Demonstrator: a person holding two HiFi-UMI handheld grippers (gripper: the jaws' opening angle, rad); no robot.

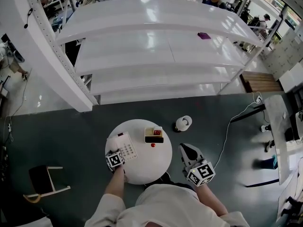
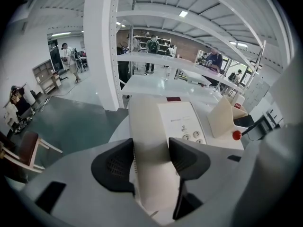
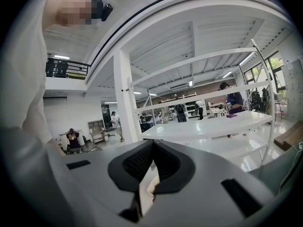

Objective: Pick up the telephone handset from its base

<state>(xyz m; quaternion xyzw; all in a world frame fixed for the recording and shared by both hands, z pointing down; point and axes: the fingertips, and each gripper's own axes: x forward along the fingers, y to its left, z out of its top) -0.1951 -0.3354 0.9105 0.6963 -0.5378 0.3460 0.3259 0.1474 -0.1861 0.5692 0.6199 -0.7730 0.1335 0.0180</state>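
A cream telephone base (image 1: 128, 150) with a keypad sits on the left part of a round white table (image 1: 142, 171). Its cream handset (image 1: 112, 144) lies along the base's left side. My left gripper (image 1: 115, 152) points steeply down over it. In the left gripper view the handset (image 2: 151, 136) fills the gap between the two black pads (image 2: 116, 167), which touch it on both sides, so the left gripper (image 2: 151, 162) is shut on it. The handset rests on the base (image 2: 182, 119). My right gripper (image 1: 186, 148) hovers off the table's right edge, its pads meeting at the tips, the right gripper (image 3: 152, 148) holding nothing.
A cream box (image 1: 154, 135) with a black item stands mid-table, with a small red ball (image 1: 153, 145) in front of it. On the grey floor are a white round object (image 1: 183, 123), a cable (image 1: 232, 122) and a chair (image 1: 45, 179). White shelving (image 1: 156, 46) stands beyond.
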